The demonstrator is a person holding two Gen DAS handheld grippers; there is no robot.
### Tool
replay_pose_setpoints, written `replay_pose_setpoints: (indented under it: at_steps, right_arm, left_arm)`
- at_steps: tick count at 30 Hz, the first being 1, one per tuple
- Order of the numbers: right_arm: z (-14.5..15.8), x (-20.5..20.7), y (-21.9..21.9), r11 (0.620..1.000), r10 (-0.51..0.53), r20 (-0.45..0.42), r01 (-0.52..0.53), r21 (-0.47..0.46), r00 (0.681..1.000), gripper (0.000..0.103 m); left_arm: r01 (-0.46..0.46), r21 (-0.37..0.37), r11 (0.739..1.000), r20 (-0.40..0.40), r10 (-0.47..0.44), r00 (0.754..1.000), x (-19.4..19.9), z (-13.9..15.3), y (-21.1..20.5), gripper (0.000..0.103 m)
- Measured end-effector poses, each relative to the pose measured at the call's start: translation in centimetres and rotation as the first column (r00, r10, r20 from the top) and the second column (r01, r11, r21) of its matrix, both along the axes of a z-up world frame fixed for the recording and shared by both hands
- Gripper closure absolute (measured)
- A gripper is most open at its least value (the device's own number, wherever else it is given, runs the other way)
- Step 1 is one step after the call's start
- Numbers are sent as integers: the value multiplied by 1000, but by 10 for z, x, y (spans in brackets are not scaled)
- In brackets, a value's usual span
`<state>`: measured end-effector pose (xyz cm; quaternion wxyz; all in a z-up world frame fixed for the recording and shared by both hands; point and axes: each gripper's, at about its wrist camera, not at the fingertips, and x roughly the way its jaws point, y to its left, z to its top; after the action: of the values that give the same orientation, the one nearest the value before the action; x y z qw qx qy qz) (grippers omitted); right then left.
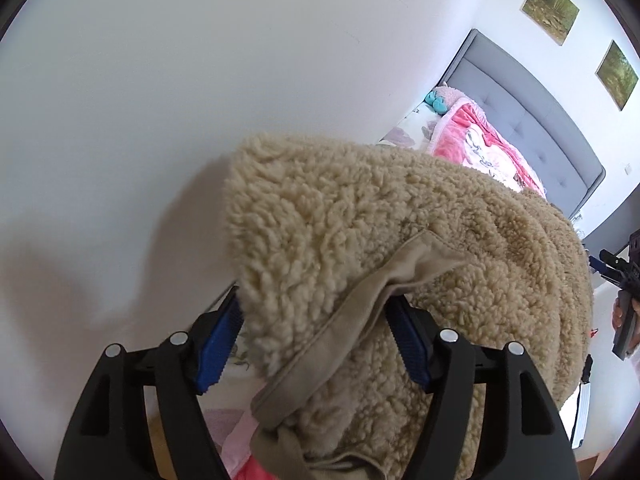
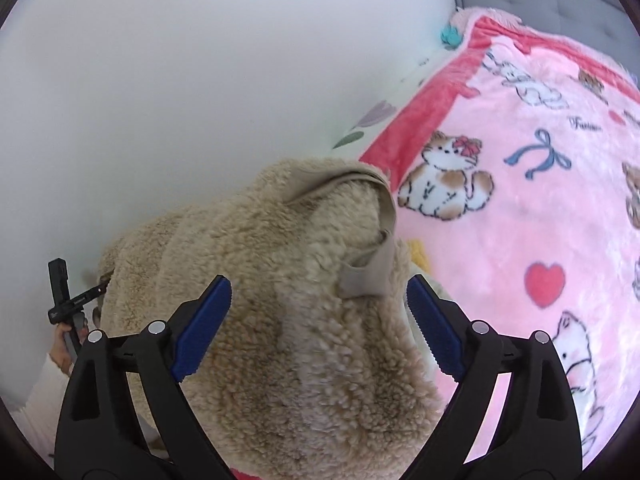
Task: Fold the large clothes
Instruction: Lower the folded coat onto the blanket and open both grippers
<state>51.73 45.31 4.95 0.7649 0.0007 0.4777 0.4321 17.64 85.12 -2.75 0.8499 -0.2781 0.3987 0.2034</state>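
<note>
A large beige fleece garment with a tan fabric trim lies bunched on the bed and fills both wrist views. My left gripper is open, its blue pads standing either side of a fold of fleece and trim. My right gripper is open wide over the fleece garment, close to a tan trim loop. Its pads sit apart from the cloth. Each view shows the other gripper in a hand at the frame's edge.
A pink blanket printed with cats and hearts covers the bed to the right. A grey padded headboard and two pictures are on the far wall. A white wall runs along the left. A teal soft toy lies by the pillow.
</note>
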Motion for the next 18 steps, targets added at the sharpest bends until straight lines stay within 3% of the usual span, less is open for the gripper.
replay_pose_setpoints:
  at_steps: [6,11,15,18]
  right_arm:
    - [17,-16,11,999,44,55,-45,11,998,13]
    - [37,-38,26,995,88,134,-95,43,987,9]
    - [53,-58,33,986,114,175,-133,100,978,8]
    - [68,-74,37,987,103,233,-128,98,967,8]
  left_arm:
    - [-35,10,999,7,35,999,-29,17,5,33]
    - [-76,56,996,16,75,997,-51,48,-4,33]
    - [-176,140,974,38,173,984,-62,81,-21,18]
    - [-205,175,963,69,196,978,-68,105,-34,9]
